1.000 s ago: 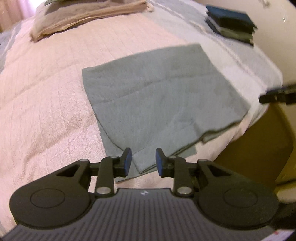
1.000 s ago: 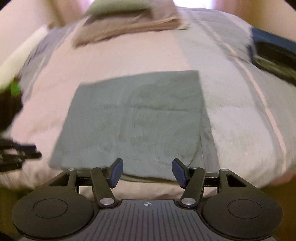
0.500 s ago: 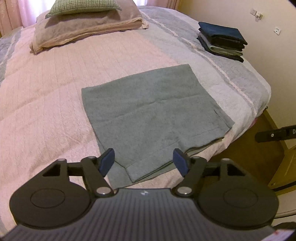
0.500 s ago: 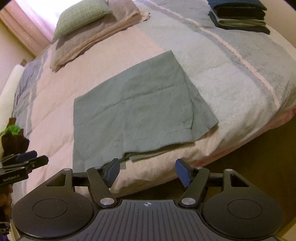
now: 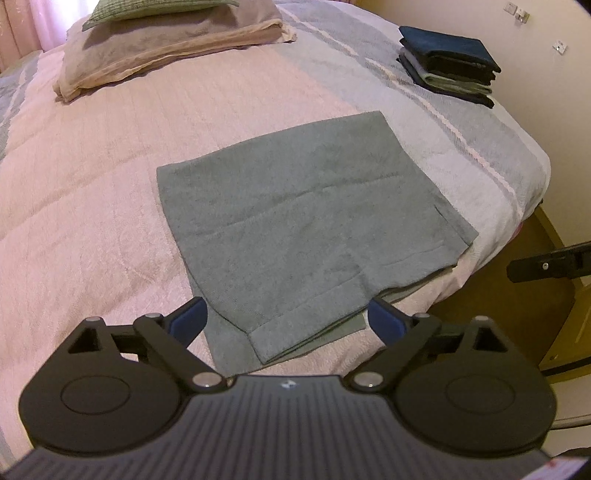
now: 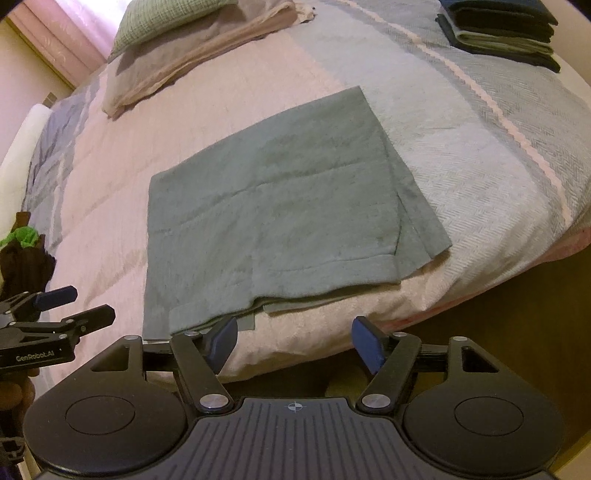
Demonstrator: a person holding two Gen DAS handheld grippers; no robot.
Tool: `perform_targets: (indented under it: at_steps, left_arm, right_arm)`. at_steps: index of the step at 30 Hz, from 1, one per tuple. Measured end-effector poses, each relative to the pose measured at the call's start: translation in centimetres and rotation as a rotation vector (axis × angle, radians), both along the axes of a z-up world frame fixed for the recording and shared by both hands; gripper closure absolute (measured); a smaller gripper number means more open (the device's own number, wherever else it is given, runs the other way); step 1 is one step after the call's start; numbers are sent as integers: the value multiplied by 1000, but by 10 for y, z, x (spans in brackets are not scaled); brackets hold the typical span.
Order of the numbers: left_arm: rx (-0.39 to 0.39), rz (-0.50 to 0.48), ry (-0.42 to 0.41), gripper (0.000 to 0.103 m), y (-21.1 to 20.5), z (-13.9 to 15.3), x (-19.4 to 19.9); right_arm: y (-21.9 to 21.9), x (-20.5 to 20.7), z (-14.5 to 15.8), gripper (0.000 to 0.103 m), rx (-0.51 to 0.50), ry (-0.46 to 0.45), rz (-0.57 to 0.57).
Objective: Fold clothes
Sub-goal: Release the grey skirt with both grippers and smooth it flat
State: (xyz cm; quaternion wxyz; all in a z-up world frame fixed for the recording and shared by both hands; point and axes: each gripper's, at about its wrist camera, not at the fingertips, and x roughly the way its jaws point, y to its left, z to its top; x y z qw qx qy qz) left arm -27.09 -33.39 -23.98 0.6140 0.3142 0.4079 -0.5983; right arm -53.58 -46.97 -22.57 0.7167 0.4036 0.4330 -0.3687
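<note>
Folded grey-green terry garment point(image 5: 295, 229) lies flat near the pink-and-grey bedspread's point(image 5: 92, 184) edge; left gripper point(image 5: 286, 319) just opened, right gripper point(image 6: 293, 341) spread, both empty; soft, limp cloth, probably best pinched at near corners.

My right gripper point(image 6: 293, 341) hangs over the near edge of the bed point(image 6: 480, 155), blue pads well apart with nothing between them. Beyond them lies the folded grey-green garment point(image 6: 273, 206), flat on the pink-and-grey bedspread, its lower layers peeking out at the near hem. My left gripper point(image 6: 68, 308) shows at the left edge, jaws parted. A stack of folded dark clothes point(image 6: 502, 29) sits far right; pillows point(image 6: 177, 33) lie beyond.
</note>
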Motion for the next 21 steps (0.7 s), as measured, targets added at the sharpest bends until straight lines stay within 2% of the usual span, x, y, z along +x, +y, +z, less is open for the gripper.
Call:
perform_targets:
  at_steps: [18,21]
  left_arm:
    - [21,-25,5,8,-18,-4,-10]
    - [33,-45,-20,8,-23,-5,-9]
  right_arm:
    - [-2,1,-10,37,18,30,-5]
    - [-8,4,-14,37,7,20,5]
